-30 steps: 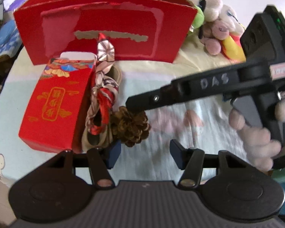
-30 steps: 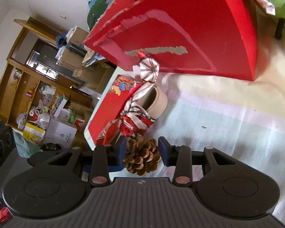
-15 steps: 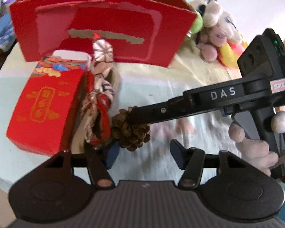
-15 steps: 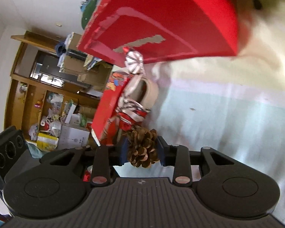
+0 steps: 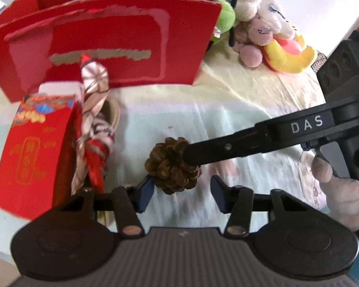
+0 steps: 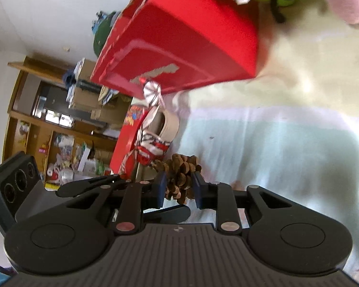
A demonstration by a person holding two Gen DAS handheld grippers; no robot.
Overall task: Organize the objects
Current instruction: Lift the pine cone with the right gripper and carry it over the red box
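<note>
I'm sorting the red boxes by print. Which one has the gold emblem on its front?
The smaller red box at the left beside the patterned scarf. The big red box behind it shows only a torn strip.

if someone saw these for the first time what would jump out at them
The big open red gift box at the back of the table dominates, with a heap of plush toys to its right. In the middle, the right gripper is clamped on a brown pine cone, while the left gripper waits open just in front of it.
</note>
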